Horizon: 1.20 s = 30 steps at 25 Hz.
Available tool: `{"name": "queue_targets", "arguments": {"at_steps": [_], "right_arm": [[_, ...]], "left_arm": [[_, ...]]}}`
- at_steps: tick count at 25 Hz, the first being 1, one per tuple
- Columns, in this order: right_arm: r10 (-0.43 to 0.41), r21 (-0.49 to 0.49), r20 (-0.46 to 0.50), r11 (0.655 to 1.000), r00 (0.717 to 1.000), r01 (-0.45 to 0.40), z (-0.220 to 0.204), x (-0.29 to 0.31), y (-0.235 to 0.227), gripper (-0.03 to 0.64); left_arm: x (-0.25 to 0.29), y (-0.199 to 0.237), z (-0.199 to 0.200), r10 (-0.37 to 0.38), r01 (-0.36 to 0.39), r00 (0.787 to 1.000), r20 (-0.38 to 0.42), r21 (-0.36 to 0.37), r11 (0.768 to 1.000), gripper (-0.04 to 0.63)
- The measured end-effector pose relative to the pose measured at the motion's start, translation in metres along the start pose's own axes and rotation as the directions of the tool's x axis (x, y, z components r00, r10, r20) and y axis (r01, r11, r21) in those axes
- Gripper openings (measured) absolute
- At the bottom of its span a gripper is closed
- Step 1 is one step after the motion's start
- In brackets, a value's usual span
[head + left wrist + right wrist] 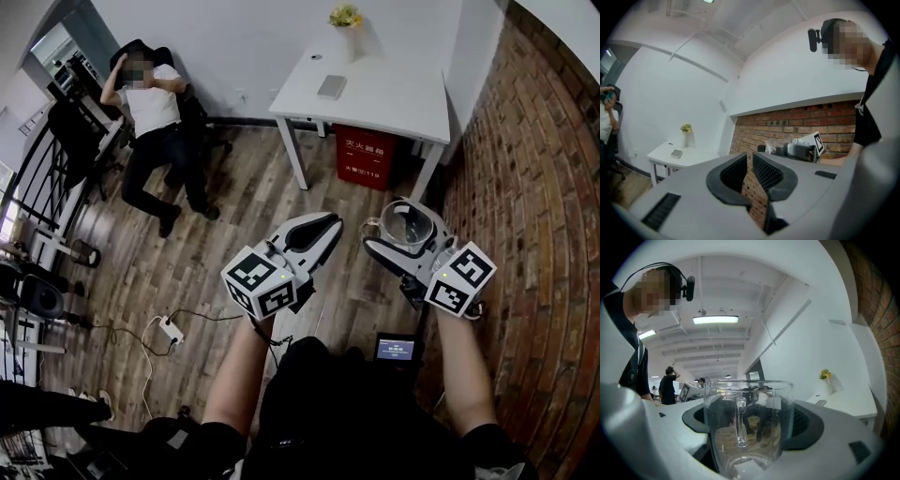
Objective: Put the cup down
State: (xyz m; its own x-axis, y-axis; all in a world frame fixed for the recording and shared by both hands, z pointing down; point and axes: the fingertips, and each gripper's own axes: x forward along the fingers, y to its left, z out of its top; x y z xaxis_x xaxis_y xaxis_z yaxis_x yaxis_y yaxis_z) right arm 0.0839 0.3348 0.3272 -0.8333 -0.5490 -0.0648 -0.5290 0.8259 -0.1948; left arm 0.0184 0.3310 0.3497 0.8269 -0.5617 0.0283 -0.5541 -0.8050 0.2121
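Observation:
A clear glass cup (406, 223) with a handle is held in the air between the pads of my right gripper (405, 231), which is shut on it. In the right gripper view the cup (747, 423) stands upright and empty, its handle towards the camera, with a dark pad on either side. My left gripper (310, 234) hangs beside it to the left, fingertips together and nothing between them. In the left gripper view the pads (736, 172) meet at the tips, and the brick wall shows in the slit below. The white table (375, 94) stands ahead, well beyond both grippers.
On the table are a vase of yellow flowers (345, 17) and a small grey slab (331, 86); a red box (367, 157) sits under it. A brick wall (534, 234) runs along the right. A person (155, 117) sits at the far left. A power strip (169, 328) lies on the wooden floor.

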Motion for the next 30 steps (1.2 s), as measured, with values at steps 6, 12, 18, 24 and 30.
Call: {"name": "queue_targets", "arguments": {"at_steps": [6,12,18,24,30], "right_arm": [[-0.014,0.017,-0.006,1.000,1.000,0.014,-0.002,-0.003,-0.022,0.419],[-0.047,0.029,-0.008,0.998,0.999,0.047,-0.003,0.016,-0.058,0.419],[-0.089,0.039,-0.005,0.995,0.996,0.089,-0.004,0.062,-0.116,0.419],[-0.104,0.035,-0.014,0.994,0.994,0.104,0.004,0.132,-0.162,0.419],[-0.123,0.036,-0.009,0.992,0.992,0.123,0.020,0.198,-0.209,0.419]], "left_arm": [[0.011,0.014,-0.002,0.013,-0.013,1.000,0.020,-0.022,1.000,0.046],[0.027,0.054,0.002,0.011,-0.011,1.000,0.022,-0.026,1.000,0.046],[0.061,0.125,0.009,-0.026,0.026,0.999,0.021,-0.028,0.999,0.046],[0.083,0.202,0.025,-0.059,0.060,0.998,0.009,-0.023,0.998,0.046],[0.101,0.280,0.050,-0.073,0.073,0.997,0.015,-0.030,0.997,0.046]]}}
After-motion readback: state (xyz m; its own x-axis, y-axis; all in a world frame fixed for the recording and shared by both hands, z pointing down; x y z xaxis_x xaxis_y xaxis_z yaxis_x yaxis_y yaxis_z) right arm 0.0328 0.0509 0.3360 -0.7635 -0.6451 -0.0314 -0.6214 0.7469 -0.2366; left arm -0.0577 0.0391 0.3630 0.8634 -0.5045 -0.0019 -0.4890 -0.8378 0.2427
